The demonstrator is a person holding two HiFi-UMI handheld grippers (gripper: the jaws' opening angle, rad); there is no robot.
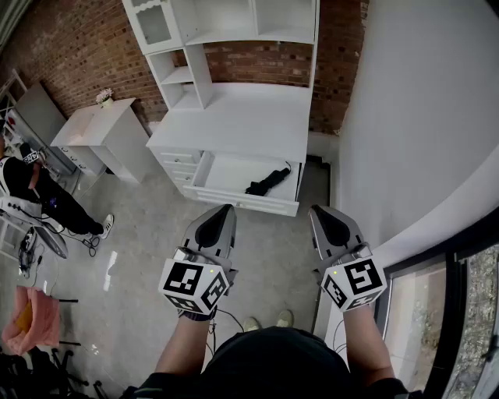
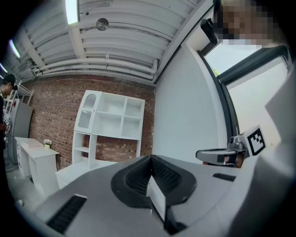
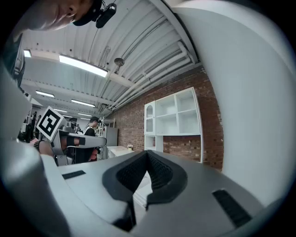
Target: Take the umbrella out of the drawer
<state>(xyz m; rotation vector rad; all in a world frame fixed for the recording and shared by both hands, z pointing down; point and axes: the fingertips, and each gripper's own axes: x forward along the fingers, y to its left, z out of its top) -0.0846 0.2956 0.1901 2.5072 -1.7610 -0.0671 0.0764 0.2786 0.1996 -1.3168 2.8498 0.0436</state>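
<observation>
In the head view, the black folded umbrella [image 1: 267, 181] lies inside the open drawer [image 1: 245, 201] of a white desk [image 1: 234, 121], towards the drawer's right side and a little slanted. The desk stands against a brick wall [image 1: 78, 47] and carries a white shelf unit [image 1: 234, 23]. Both tongs are held level above the grey floor [image 1: 140, 257], on the near side of the drawer and well apart from the umbrella. The left gripper [image 1: 226, 209] points to the drawer front, just below its middle. The right gripper [image 1: 318, 210] points to a place beside the drawer's right corner. The umbrella is therefore ahead of both tips, roughly between their two lines, and neither gripper touches it. On the left there is a small side table [image 1: 101, 132] with a flower pot [image 1: 104, 96], and a person [image 1: 39, 187] in dark clothes is nearby. In the left gripper view, the jaws are pressed together with nothing between them. Over them are the shelf unit and the brick wall, and the right gripper shows at the right edge. In the right gripper view, the jaws also meet at their tips and hold nothing. The shelf unit stands ahead against the brick wall, and a long ceiling lamp [image 3: 83, 65] is lit above.
</observation>
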